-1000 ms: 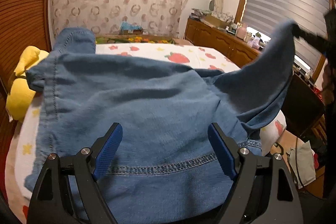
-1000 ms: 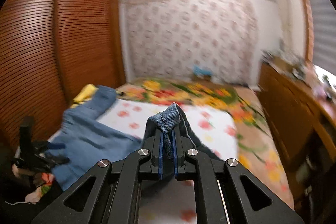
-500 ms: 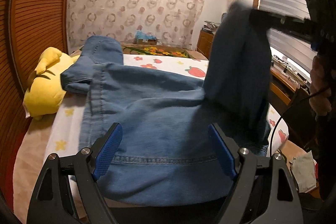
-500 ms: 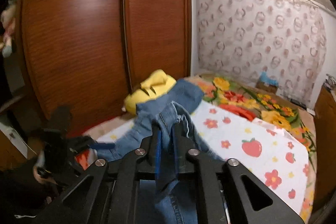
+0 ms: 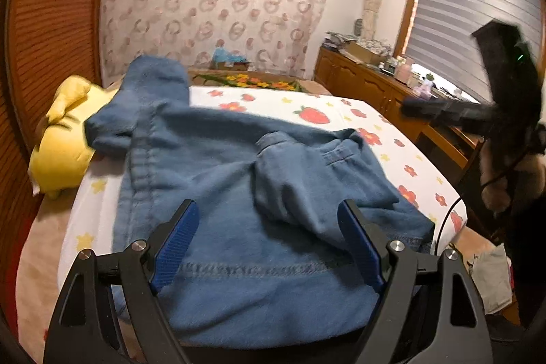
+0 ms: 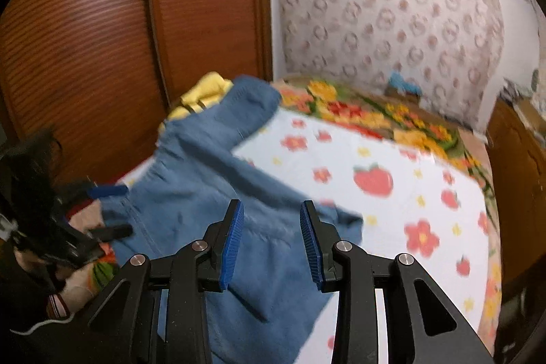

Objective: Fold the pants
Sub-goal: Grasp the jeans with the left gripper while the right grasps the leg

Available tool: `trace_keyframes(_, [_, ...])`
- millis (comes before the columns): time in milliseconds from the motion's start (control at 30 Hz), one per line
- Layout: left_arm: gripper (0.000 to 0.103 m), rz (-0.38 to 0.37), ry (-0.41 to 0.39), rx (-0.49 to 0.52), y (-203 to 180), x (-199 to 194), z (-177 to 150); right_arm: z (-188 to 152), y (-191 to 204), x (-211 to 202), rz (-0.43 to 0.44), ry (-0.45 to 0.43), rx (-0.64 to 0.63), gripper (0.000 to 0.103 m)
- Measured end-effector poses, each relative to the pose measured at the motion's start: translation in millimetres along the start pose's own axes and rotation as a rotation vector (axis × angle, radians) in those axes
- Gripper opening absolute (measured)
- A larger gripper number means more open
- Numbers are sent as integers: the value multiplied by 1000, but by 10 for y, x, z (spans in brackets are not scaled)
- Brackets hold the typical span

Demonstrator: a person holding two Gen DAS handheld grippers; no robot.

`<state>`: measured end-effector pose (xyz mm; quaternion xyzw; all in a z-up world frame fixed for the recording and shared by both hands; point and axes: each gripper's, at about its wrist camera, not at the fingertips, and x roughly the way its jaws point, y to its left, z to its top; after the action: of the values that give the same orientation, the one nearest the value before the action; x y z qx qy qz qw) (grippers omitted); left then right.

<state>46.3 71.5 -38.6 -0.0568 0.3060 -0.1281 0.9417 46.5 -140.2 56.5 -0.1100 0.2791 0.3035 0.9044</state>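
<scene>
Blue denim pants (image 5: 239, 193) lie on the bed, with one leg folded over the other into a rumpled ridge. My left gripper (image 5: 266, 214) is open and empty, low over the near hem. In the right wrist view the pants (image 6: 211, 179) spread to the left on the bed. My right gripper (image 6: 272, 210) is open and empty, above the pants' right part. It also shows in the left wrist view (image 5: 409, 108), raised at the right. The left gripper shows at the left in the right wrist view (image 6: 112, 210).
A white sheet (image 5: 341, 121) with strawberries and flowers covers the bed. A yellow plush toy (image 5: 58, 145) lies at the far left under a pant leg. A wooden wardrobe (image 6: 102, 40) stands left, a wooden cabinet (image 5: 368, 84) right.
My right gripper carried the pant leg across to the left, opened and let it go. The leg now lies folded over the other. My left gripper stayed open near the hem.
</scene>
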Motion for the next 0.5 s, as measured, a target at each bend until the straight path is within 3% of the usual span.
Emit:
trace_keyframes(100, [84,-29,3,20,-77,83,73,-61,9,96,13,43,33,36])
trace_keyframes(333, [58,-104,39,51,-240,385,228,-129,208,361,57,108,68,35])
trace_keyframes(500, [57,-96,89,78,-322,674,340,-86,339,510,70,134,77,35])
